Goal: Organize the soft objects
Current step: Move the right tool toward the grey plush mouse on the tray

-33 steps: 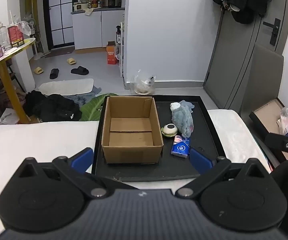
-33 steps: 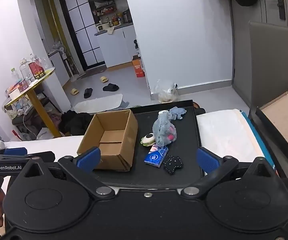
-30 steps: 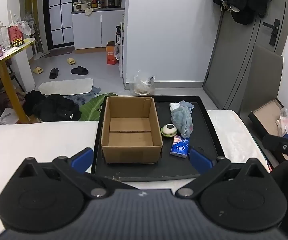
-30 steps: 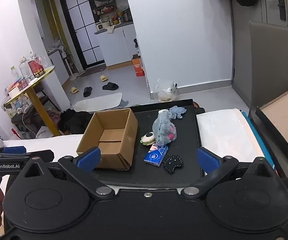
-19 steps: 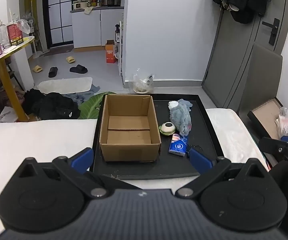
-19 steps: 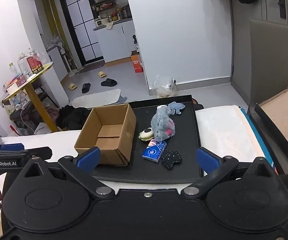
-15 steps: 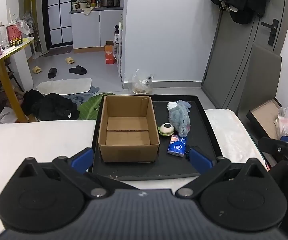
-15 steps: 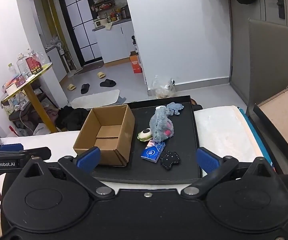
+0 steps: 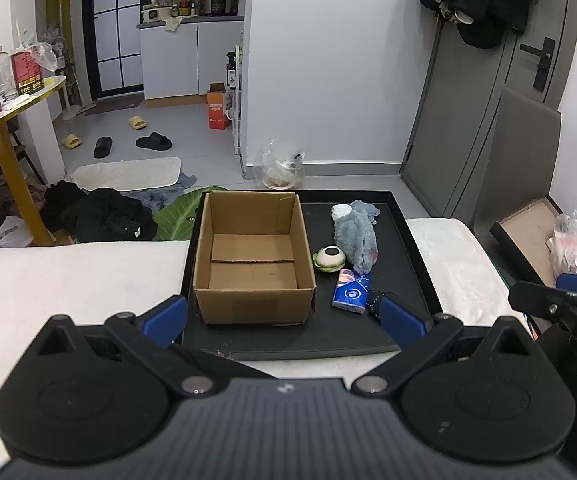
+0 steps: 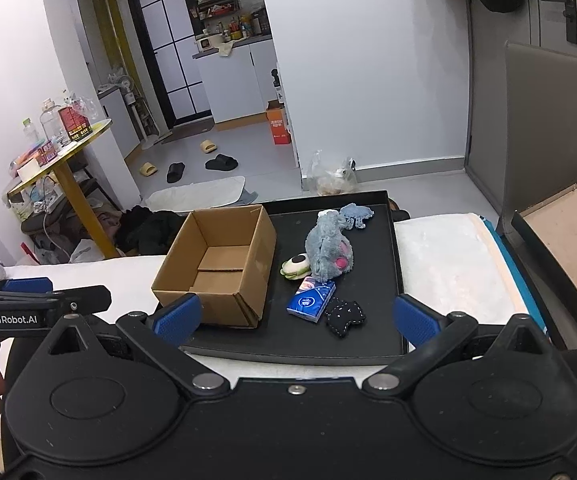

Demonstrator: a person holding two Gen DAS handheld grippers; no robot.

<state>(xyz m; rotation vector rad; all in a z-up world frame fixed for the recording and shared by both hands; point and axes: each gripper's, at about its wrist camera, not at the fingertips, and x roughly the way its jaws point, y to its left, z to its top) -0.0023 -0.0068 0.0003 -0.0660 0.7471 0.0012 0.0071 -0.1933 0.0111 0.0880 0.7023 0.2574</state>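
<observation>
1. Bright, even indoor light fills both views, with no harsh glare.
2. Shadows stay soft, pooling faintly inside the cardboard box (image 9: pixel 252 256).
3. Fisheye bends the door (image 9: pixel 484 92) and walls, and the corners go dark.
4. Focus is sharp throughout, with no motion blur.

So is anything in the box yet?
No, the box shows only its bare cardboard floor; the plush lies beside it on the tray.
</observation>
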